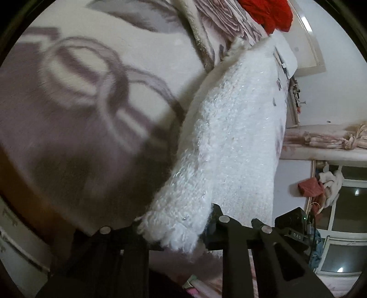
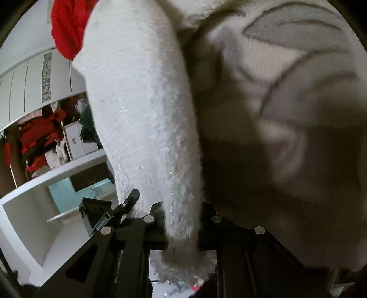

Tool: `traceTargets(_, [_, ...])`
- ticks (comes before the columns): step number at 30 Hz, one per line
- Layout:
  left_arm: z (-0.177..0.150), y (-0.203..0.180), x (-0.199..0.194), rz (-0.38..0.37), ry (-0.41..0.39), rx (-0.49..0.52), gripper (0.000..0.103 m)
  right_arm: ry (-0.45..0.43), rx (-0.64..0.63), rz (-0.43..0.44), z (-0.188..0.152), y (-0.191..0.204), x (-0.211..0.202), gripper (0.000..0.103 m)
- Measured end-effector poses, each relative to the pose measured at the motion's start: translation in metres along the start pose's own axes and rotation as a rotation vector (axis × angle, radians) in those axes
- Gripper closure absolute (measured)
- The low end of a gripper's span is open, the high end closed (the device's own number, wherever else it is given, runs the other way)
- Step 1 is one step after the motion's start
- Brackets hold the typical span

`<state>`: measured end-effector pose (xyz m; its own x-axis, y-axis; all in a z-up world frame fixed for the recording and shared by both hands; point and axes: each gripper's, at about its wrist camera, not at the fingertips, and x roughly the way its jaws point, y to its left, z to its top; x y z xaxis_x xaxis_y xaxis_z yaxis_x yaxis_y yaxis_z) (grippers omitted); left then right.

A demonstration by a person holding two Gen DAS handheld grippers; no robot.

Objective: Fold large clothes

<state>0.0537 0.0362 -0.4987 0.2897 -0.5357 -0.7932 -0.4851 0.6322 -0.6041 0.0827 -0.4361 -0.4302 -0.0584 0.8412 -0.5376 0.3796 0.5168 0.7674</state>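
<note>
A white fuzzy knit garment (image 1: 231, 146) with glinting threads hangs stretched above a cream blanket (image 1: 75, 110) with grey patterning, its long axis running from both grippers up toward a red cloth (image 1: 268, 13). The left gripper (image 1: 179, 236) and right gripper (image 2: 181, 231) each pinch its fringed edge.
</note>
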Motion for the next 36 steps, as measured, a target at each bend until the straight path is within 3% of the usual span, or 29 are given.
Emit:
traceTargets(4, [-0.01,-0.021,-0.028,-0.024,-0.011,-0.007,0.086,0.052,0.078,0.067,-0.036,0.005,-0.009,0.087])
traceTargets(7, [0.014,-0.055,-0.046,-0.078,-0.07,0.043,0.086,0.028,0.108,0.193,-0.042,0.026,-0.024,0.087])
traceTargets(10, [0.053,-0.097,-0.054,-0.14,-0.14,0.128,0.086,-0.027,0.047,0.27,-0.026,0.071,-0.034,0.087])
traceTargets(14, [0.119,-0.153,-0.042,-0.214,-0.209,0.224,0.085,-0.107,-0.031,0.323,0.028,0.131,-0.048,0.088])
traceTargets(20, [0.219,-0.208,-0.002,-0.225,-0.255,0.341,0.085,-0.26,-0.107,0.319,0.134,0.192,-0.073,0.088])
traceTargets(21, [0.233,-0.212,0.009,-0.226,-0.244,0.346,0.085,-0.277,-0.113,0.308,0.15,0.182,-0.091,0.088])
traceTargets(24, [0.284,-0.22,0.049,-0.2,-0.204,0.35,0.085,-0.318,-0.112,0.276,0.217,0.182,-0.09,0.088])
traceTargets(31, [0.373,-0.21,0.137,-0.152,-0.09,0.249,0.084,-0.392,-0.017,0.214,0.336,0.166,-0.041,0.088])
traceTargets(36, [0.403,-0.188,0.201,-0.091,-0.005,0.189,0.082,-0.408,0.09,0.101,0.398,0.132,0.004,0.089])
